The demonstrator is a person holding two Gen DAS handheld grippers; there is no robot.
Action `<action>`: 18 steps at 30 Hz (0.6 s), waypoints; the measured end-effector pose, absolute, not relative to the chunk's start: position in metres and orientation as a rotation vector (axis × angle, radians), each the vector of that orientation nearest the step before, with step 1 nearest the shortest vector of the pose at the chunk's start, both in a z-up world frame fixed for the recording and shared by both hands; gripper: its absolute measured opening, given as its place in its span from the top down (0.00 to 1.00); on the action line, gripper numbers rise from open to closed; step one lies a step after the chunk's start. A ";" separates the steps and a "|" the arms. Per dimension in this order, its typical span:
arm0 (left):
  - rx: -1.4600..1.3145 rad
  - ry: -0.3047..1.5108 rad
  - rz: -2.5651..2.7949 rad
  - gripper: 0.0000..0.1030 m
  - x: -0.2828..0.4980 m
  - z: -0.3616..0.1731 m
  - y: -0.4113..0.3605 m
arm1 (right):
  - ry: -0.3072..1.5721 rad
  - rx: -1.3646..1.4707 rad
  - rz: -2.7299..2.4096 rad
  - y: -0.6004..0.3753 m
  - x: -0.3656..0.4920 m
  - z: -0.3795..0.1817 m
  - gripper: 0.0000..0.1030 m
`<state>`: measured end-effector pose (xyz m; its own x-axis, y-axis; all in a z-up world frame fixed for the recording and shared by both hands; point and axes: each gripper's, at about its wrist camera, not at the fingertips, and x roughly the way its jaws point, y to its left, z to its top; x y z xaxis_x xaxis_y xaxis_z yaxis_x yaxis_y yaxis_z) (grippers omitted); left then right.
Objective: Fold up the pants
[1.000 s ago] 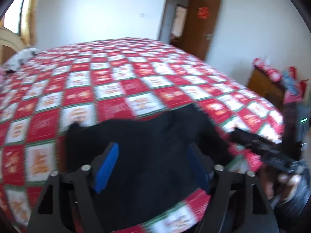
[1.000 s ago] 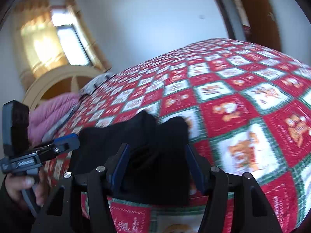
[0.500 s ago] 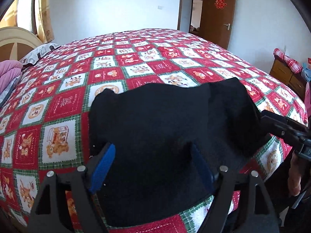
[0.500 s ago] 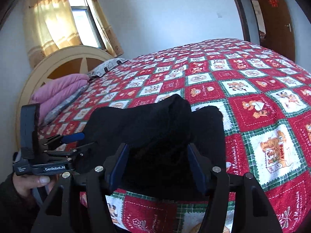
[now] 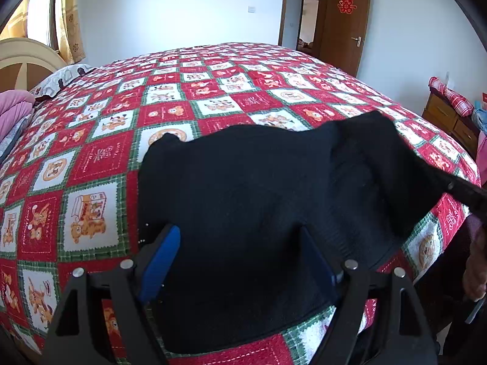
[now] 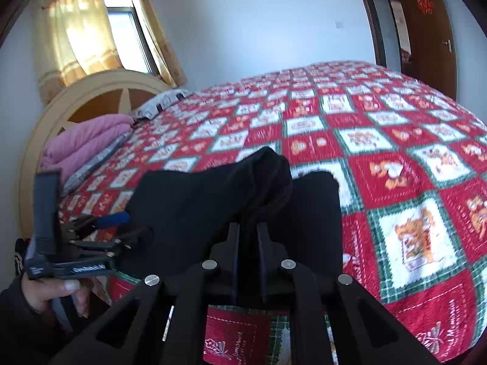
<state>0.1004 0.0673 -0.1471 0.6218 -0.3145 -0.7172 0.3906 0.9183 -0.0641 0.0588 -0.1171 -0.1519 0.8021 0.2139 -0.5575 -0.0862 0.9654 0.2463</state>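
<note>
Black pants (image 5: 258,200) lie in a folded heap at the near edge of a bed with a red, white and green patchwork quilt (image 5: 170,103). My left gripper (image 5: 237,243) is open, its blue pads either side of the near part of the pants. My right gripper (image 6: 249,228) is shut on a bunched fold of the pants (image 6: 268,179), which rises above its fingers. The right gripper also shows at the right edge of the left wrist view (image 5: 465,191), and the left gripper at the left of the right wrist view (image 6: 127,231).
A cream headboard (image 6: 91,97) and folded pink bedding (image 6: 88,143) are at the left end of the bed. A wooden door (image 5: 344,21) stands open at the far wall. A wooden cabinet (image 5: 450,118) stands right of the bed.
My right gripper has shut on a fold of the pants and lifted it into a bunch. The left gripper has stayed open over the near part of the pants.
</note>
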 end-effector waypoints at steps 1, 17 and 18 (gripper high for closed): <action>0.099 0.802 -0.406 0.19 0.100 -0.147 0.068 | 0.606 0.216 0.164 -0.119 0.056 -0.148 0.90; 0.074 0.819 -0.392 0.03 0.108 -0.163 0.077 | 0.804 0.518 0.101 -0.195 0.079 -0.188 0.64; 0.073 0.819 -0.393 0.03 0.107 -0.163 0.077 | 0.805 0.534 0.074 -0.201 0.078 -0.188 0.59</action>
